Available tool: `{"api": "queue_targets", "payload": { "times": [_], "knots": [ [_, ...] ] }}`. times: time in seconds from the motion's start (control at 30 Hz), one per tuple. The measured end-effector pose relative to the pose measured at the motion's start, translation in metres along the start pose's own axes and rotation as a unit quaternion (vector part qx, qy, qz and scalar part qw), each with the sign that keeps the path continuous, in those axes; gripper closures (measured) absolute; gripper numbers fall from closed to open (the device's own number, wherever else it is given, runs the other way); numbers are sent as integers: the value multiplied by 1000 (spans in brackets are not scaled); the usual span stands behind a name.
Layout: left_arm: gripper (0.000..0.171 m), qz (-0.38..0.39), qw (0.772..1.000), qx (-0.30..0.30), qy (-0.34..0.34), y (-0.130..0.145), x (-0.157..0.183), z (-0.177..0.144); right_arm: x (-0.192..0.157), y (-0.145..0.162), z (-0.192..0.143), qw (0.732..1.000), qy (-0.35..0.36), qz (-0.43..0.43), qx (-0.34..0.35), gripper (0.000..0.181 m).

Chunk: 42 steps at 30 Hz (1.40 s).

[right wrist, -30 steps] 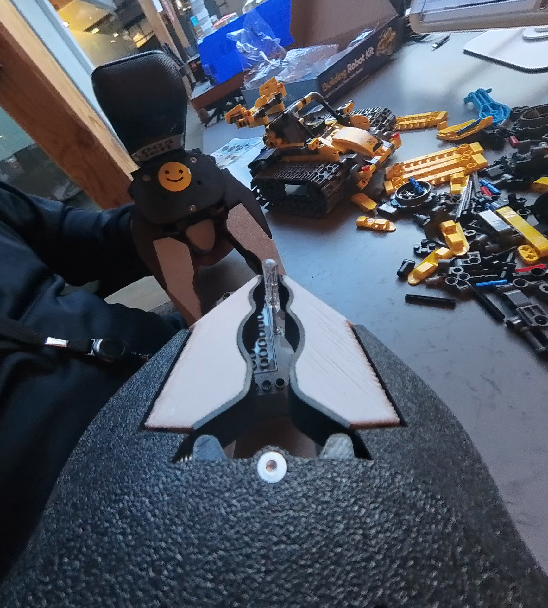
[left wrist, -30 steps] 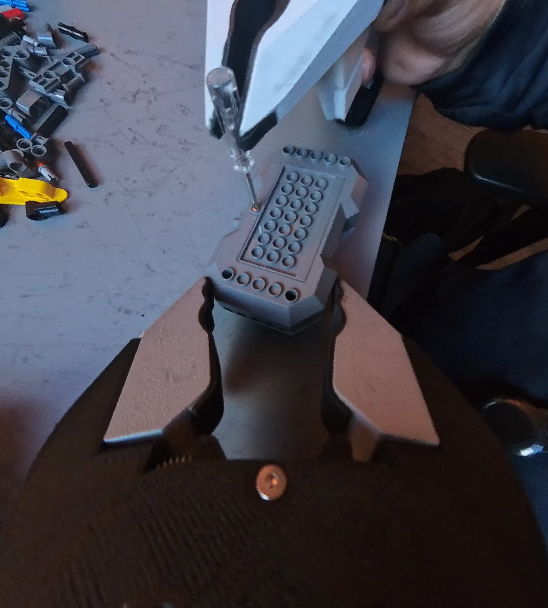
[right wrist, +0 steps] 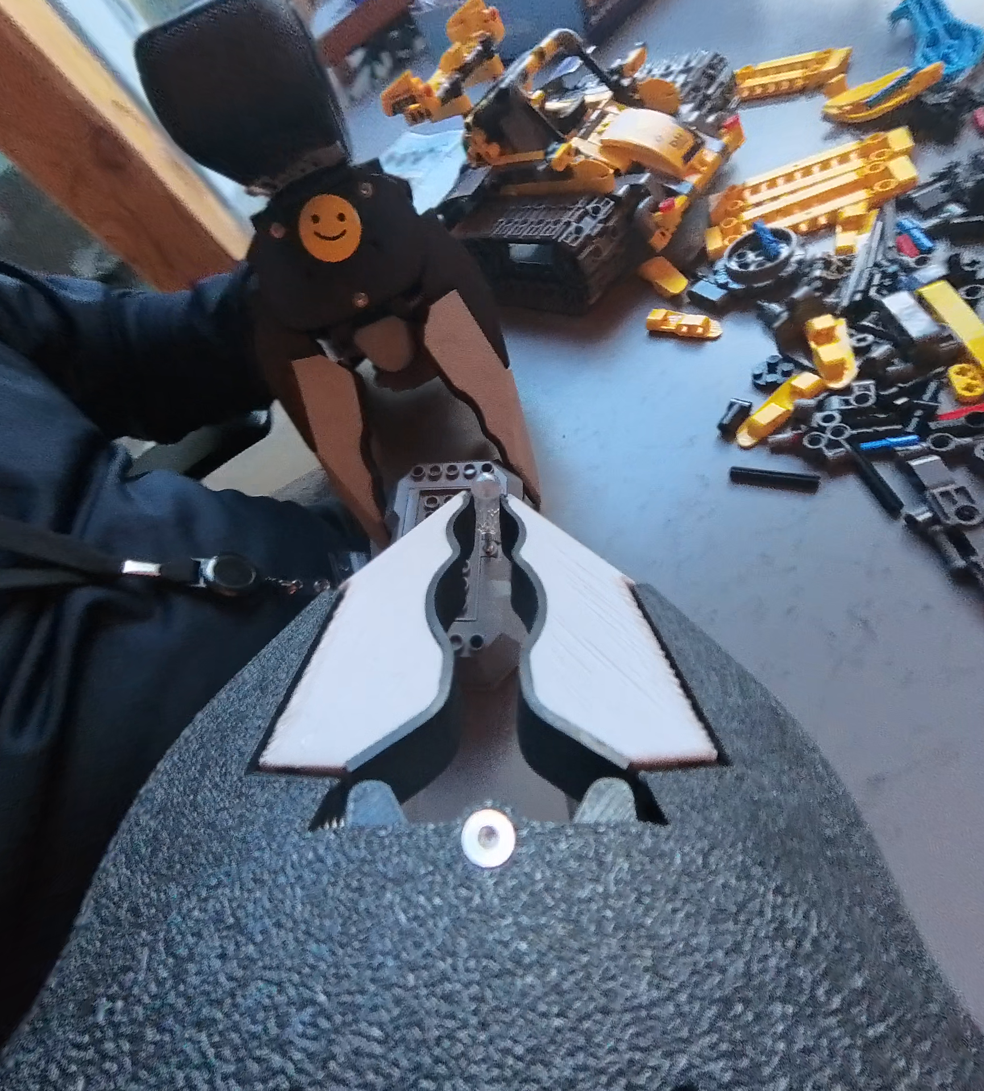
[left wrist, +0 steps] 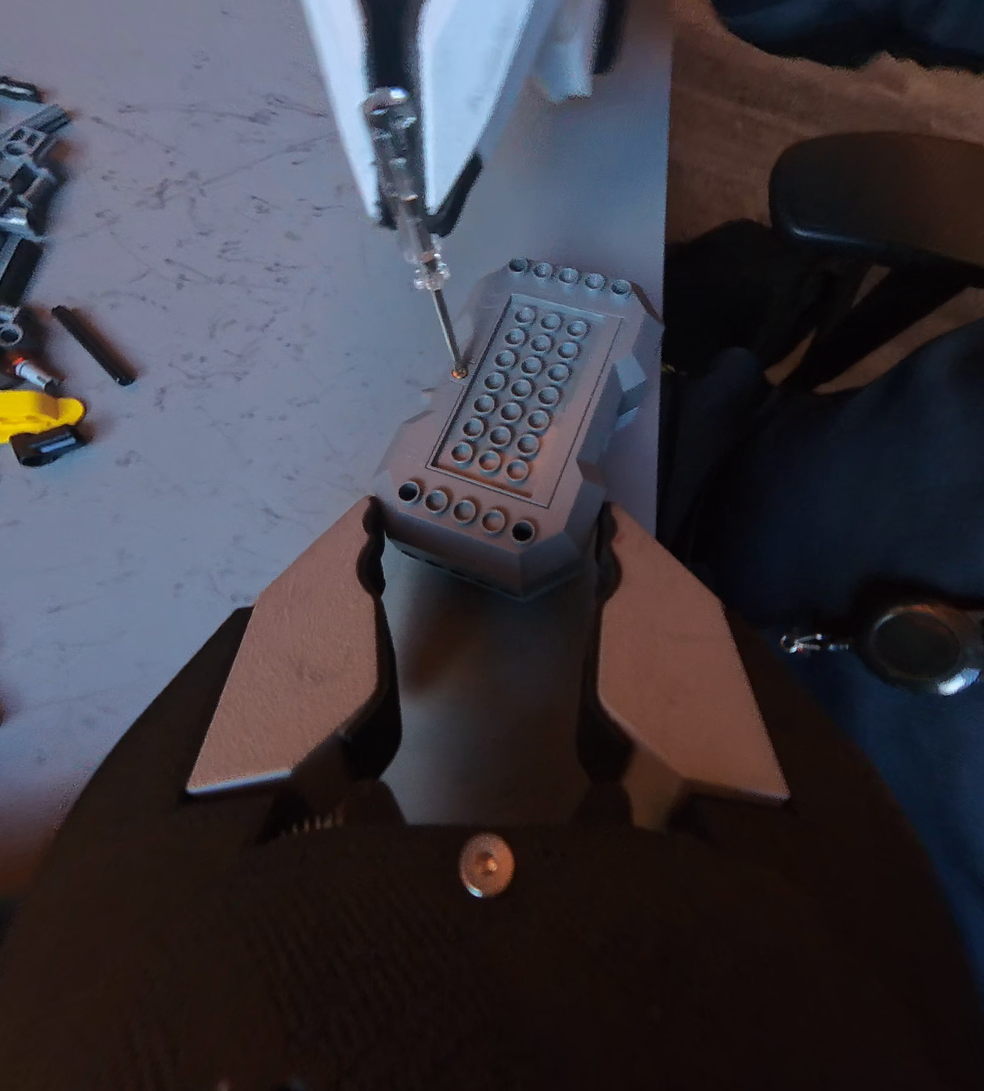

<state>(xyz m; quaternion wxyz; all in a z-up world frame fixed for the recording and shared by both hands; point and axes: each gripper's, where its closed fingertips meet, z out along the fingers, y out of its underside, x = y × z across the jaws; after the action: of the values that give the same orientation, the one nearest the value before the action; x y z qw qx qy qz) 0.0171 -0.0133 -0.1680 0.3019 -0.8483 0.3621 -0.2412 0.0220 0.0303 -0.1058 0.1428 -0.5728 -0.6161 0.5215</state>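
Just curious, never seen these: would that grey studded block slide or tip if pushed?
Probably not now: the left tool clamps the grey studded block by its sides. It looks rigid, flat and wide, so unlikely to tip. Freed, its smooth plastic might slide on the table.

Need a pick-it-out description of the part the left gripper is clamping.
Start at the table's near edge, by the person's lap. There the left gripper clamps a grey block by its near end, and a clear-handled screwdriver touches its side. Unlike the small yellow and black pieces scattered farther off, it is one big grey slab covered in studs.
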Motion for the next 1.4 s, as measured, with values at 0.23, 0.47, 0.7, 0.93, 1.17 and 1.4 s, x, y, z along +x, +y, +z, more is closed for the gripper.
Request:
{"api": "queue_targets", "payload": {
  "times": [0.23, 0.47, 0.7, 0.93, 1.17, 1.4],
  "knots": [
    [103, 0, 1000, 10, -17, 1, 10, 2, -10, 4, 2, 999, 16, -2, -33, 174],
    [105, 21, 1000, 6, 19, 4, 5, -4, -9, 7, -1, 998, -66, 3, -20, 174],
    [123, -54, 995, 5, -79, 14, -43, -22, -8, 7, -5, 999, -17, -12, 27, 174],
    [112, -103, 990, 19, -93, 21, -16, -41, -19, 10, -4, 993, 54, -95, 37, 174],
    [87, -134, 987, 64, -60, -13, 32, -37, -26, 11, 1, 992, 69, -104, 37, 174],
    [96, -95, 987, 1, -128, 12, 14, -24, -35, 16, 3, 989, 95, -108, 35, 174]
  ]
}}
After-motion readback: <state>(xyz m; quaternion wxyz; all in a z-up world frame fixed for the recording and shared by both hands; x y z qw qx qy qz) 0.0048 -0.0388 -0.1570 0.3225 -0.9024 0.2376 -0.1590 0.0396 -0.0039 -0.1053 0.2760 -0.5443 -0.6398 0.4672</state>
